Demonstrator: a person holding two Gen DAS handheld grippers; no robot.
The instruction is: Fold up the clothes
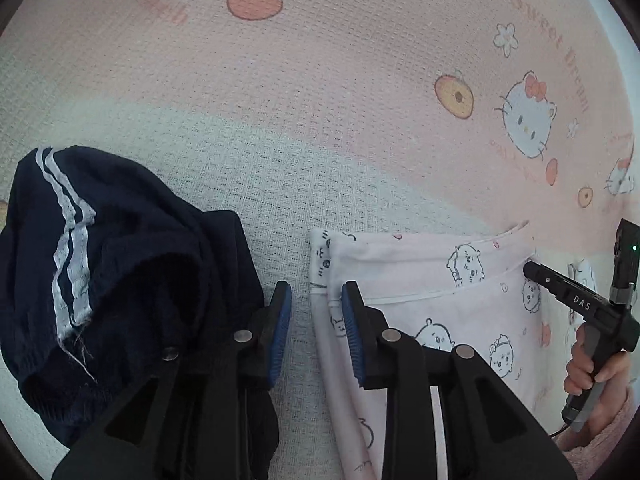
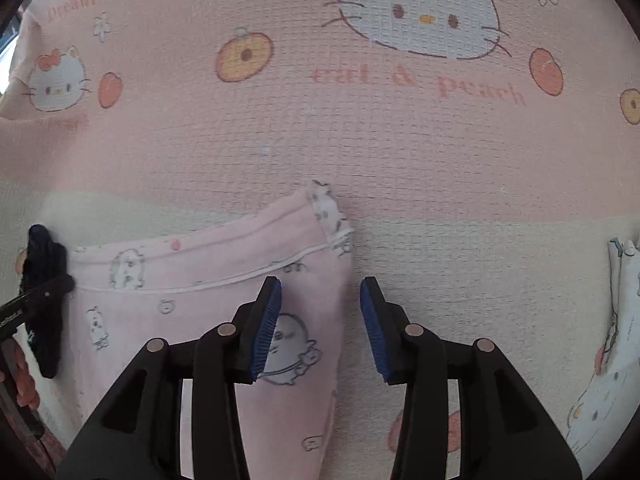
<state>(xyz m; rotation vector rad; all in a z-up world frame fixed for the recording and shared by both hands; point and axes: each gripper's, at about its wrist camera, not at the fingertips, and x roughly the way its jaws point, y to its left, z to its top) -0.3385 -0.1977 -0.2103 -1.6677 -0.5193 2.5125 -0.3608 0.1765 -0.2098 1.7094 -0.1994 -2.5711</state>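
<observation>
The pink garment (image 1: 432, 304), printed with small cartoon animals, lies flat on the pink and cream blanket (image 1: 304, 92). A piped seam runs across it from side to side, with a banded edge beyond the seam; its body runs back toward the person, so the long axis appears to lie along the line of both tools. How many layers it holds cannot be judged from these views.

The left gripper (image 1: 316, 312) stands with its jaws apart, straddling the garment's left edge near the far left corner: one blue pad is over the cloth, the other over bare blanket. Nothing is held between them.

The right gripper (image 2: 320, 320) likewise has its jaws apart and empty, straddling the garment's right edge just short of the far right corner. In the left wrist view its tip sits close to the right end of the seam. Each hand is therefore nearer its own corner.

A dark blue garment with white stripes (image 1: 120, 264) lies bunched to the left of the pink garment, close to the left gripper. A white patterned cloth (image 2: 612, 360) lies well to the right.
</observation>
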